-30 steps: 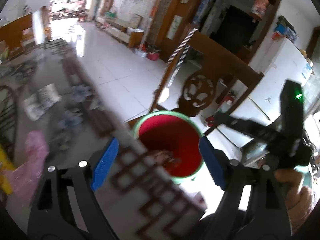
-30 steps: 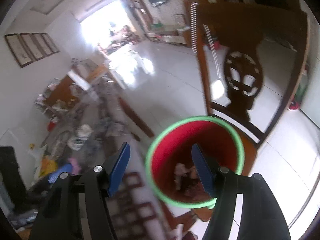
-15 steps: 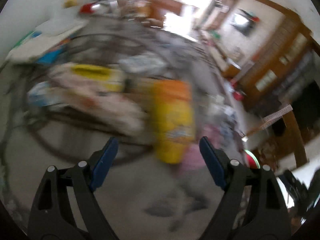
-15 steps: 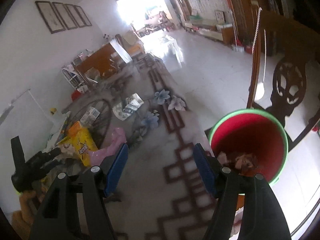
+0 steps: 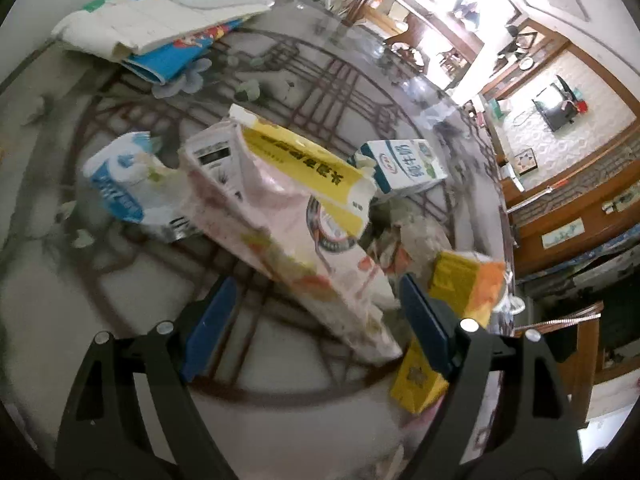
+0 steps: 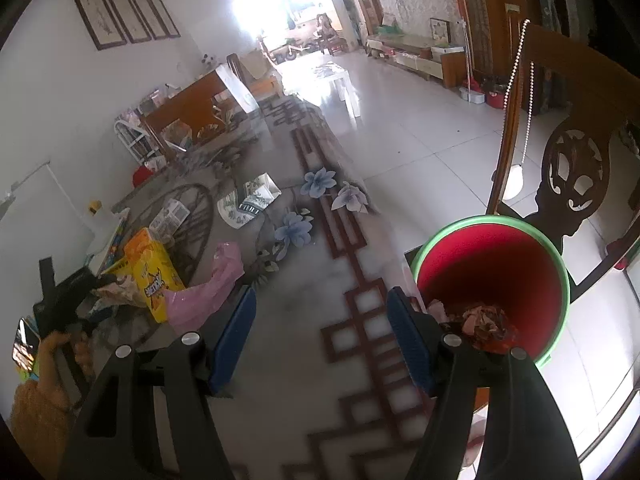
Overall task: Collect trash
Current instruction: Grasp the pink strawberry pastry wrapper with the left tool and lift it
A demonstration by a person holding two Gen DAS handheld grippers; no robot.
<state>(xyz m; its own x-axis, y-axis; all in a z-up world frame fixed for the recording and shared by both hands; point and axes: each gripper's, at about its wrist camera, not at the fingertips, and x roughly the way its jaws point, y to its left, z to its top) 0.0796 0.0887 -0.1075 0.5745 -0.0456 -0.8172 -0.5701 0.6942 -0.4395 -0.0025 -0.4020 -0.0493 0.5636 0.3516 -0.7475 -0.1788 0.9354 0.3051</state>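
Note:
My left gripper (image 5: 316, 324) is open over the patterned table, with the near end of a crumpled pink and yellow bag (image 5: 288, 216) between its jaws. A blue and white wrapper (image 5: 124, 184), a milk carton (image 5: 408, 164) and a yellow snack bag (image 5: 460, 292) lie around it. My right gripper (image 6: 320, 336) is open and empty above the table. The red bin with a green rim (image 6: 496, 276) stands just right of it, with trash inside. In the right wrist view the left gripper (image 6: 60, 296) sits at the yellow bag (image 6: 154, 276) and a pink plastic bag (image 6: 208, 292).
Folded white and blue packaging (image 5: 152, 36) lies at the table's far side. A printed wrapper (image 6: 248, 200) and a small box (image 6: 170, 214) lie mid-table. A carved wooden chair (image 6: 576, 168) stands behind the bin. White tiled floor (image 6: 420, 128) runs beyond the table edge.
My left gripper swung from over the bin back to the trash pile and now straddles the pink and yellow bag. My right gripper pulled back from the bin to above the table.

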